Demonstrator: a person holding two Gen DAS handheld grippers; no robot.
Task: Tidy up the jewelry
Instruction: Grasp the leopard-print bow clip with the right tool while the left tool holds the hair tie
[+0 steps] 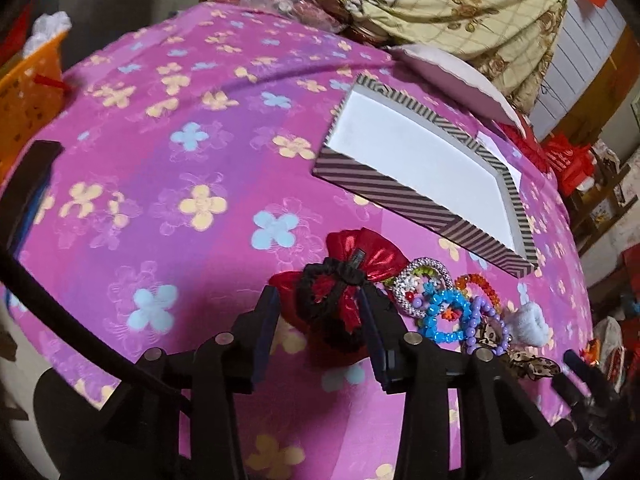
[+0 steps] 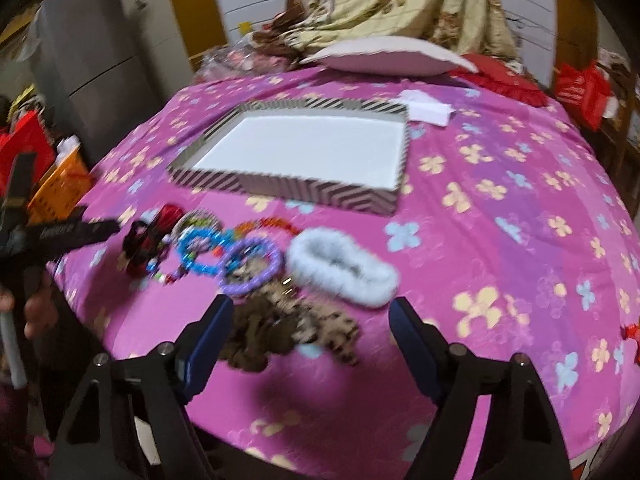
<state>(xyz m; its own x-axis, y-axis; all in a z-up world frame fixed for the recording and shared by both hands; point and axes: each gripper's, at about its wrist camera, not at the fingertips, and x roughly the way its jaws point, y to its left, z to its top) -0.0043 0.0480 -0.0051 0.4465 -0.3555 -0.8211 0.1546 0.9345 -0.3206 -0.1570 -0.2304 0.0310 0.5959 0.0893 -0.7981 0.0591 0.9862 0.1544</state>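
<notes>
A pile of hair ties and bead bracelets lies near the front edge of the pink flowered bedspread. My left gripper (image 1: 320,300) is open, its jaws on either side of a red satin bow (image 1: 362,254) with a black scrunchie (image 1: 320,294). Beside it lie a blue bead bracelet (image 1: 444,316) and a purple bead bracelet (image 1: 486,326). My right gripper (image 2: 310,312) is open above a leopard-print scrunchie (image 2: 288,328), close to a white fluffy scrunchie (image 2: 344,266). An empty striped tray (image 2: 280,184) with a white bottom lies behind the pile.
A white pillow (image 2: 384,56) and a floral quilt (image 2: 400,0) lie at the back of the bed. White paper (image 2: 428,110) lies next to the tray. An orange basket (image 2: 60,180) stands off the bed's left side. The left gripper shows in the right wrist view (image 2: 80,230).
</notes>
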